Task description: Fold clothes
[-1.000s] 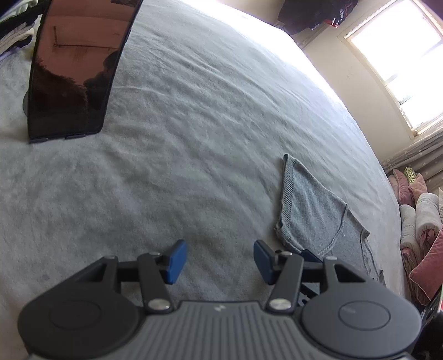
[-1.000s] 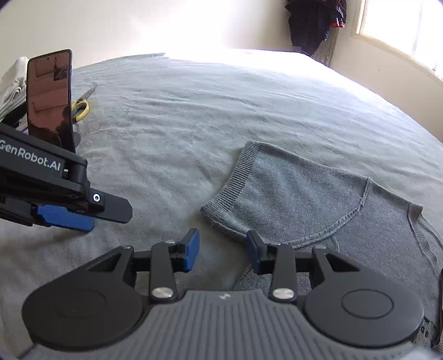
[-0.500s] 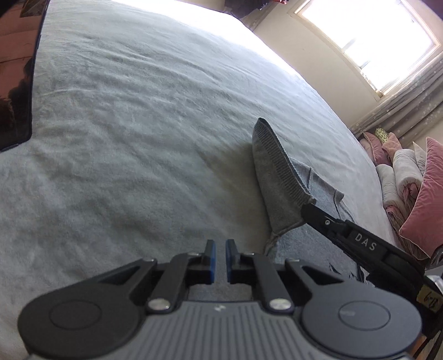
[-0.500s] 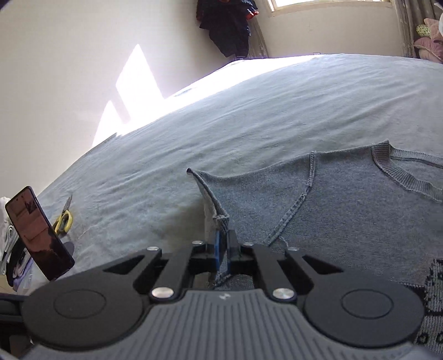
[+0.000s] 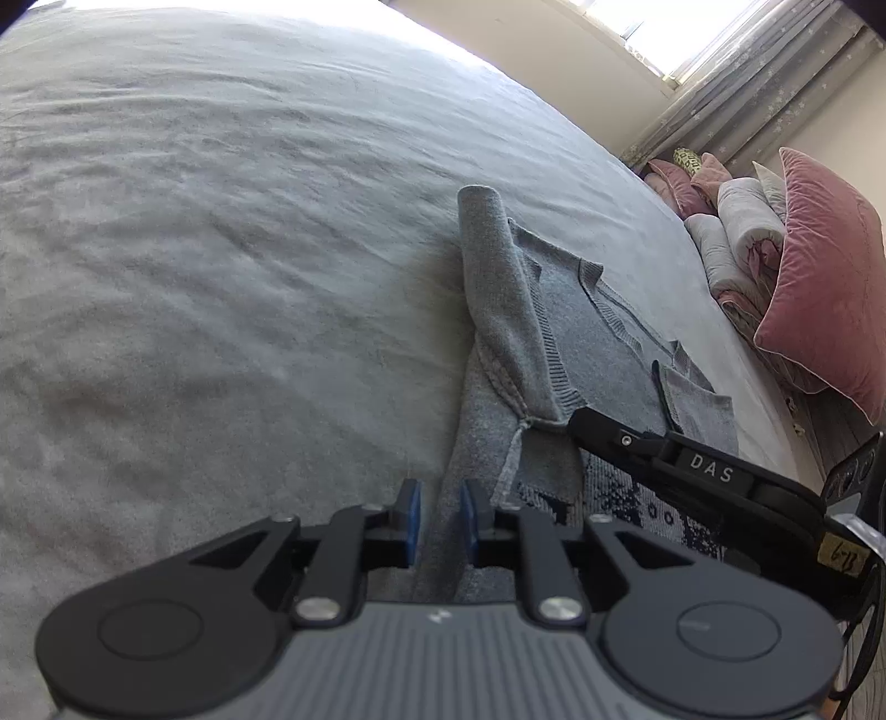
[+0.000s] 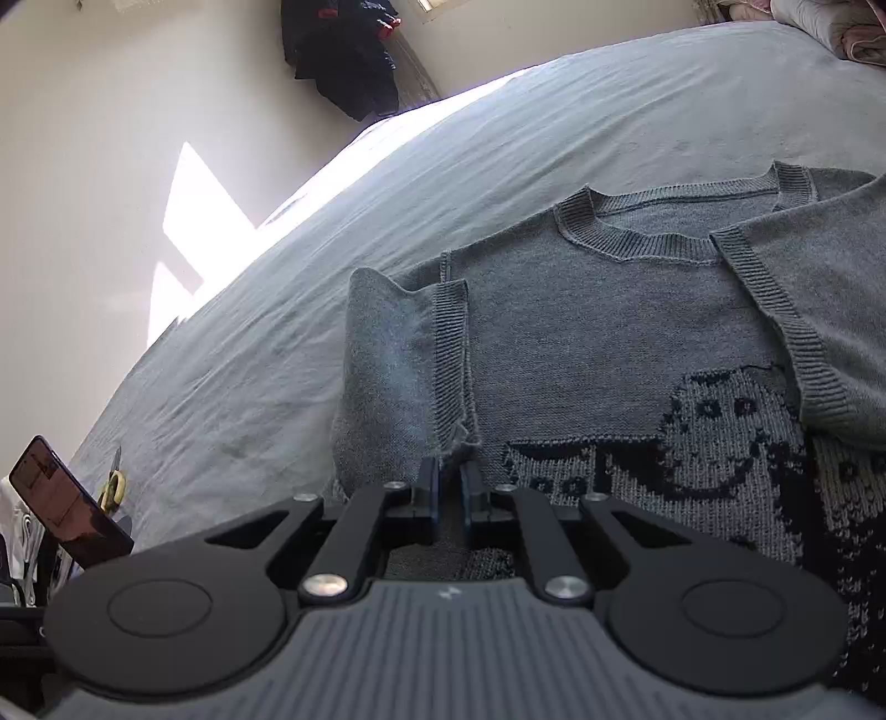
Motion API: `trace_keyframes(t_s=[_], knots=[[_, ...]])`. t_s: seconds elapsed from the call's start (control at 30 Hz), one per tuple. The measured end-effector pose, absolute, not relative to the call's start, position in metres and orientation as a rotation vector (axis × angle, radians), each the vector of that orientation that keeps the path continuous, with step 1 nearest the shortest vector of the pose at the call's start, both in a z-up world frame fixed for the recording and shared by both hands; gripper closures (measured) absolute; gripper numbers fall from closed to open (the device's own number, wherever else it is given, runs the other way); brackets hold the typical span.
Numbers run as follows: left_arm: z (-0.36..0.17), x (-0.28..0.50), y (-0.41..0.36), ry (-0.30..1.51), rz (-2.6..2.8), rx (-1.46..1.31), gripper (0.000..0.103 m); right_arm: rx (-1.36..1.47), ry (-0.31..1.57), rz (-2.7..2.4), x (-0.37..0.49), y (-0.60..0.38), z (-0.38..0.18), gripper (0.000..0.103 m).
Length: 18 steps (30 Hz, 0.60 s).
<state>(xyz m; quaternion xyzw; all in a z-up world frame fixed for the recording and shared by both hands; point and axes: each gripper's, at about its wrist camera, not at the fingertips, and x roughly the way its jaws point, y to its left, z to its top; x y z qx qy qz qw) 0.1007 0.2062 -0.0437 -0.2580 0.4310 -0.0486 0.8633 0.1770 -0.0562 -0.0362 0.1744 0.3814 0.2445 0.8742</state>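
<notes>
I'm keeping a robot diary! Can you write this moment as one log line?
step: folding sweater side inward | left claw: shut on sweater edge | right claw: shut on sweater at sleeve seam | surface: bed

One grey knit sweater (image 6: 581, 332) with a dark pattern, two grippers, left (image 5: 440, 520) and right (image 6: 448, 493), one grey bedspread (image 5: 221, 221), one phone (image 6: 61, 504) at near left, one pair of yellow-handled scissors (image 6: 112, 484), one pink velvet pillow (image 5: 819, 288) at far right, one dark garment (image 6: 343, 50) hanging far off
</notes>
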Motion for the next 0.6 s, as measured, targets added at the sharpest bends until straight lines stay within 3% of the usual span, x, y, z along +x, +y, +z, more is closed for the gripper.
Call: trace_keyframes(t_s=[0.17,0.2,0.23,0.27,0.5,0.6], knots=[[-0.042,0.102,0.201,0.878,-0.102,-0.524,0.089,0.309,0.763,0.519,0.199,-0.050,-0.030,0.082],[-0.041,0.102,0.201,0.871,-0.103,-0.521,0.089,0.298,0.758,0.519,0.205,-0.047,-0.030,0.077],[-0.041,0.102,0.202,0.866,-0.105,-0.521,0.089,0.287,0.752,0.517,0.212,-0.043,-0.030,0.063],[-0.041,0.102,0.202,0.862,-0.108,-0.520,0.089,0.274,0.746,0.516,0.218,-0.038,-0.031,0.055],[-0.042,0.108,0.198,0.863,-0.129,-0.517,0.093,0.147,0.691,0.492,0.254,-0.006,-0.038,0.055],[-0.043,0.110,0.195,0.869,-0.130,-0.506,0.092,0.119,0.665,0.499,0.255,-0.001,-0.037,0.067]])
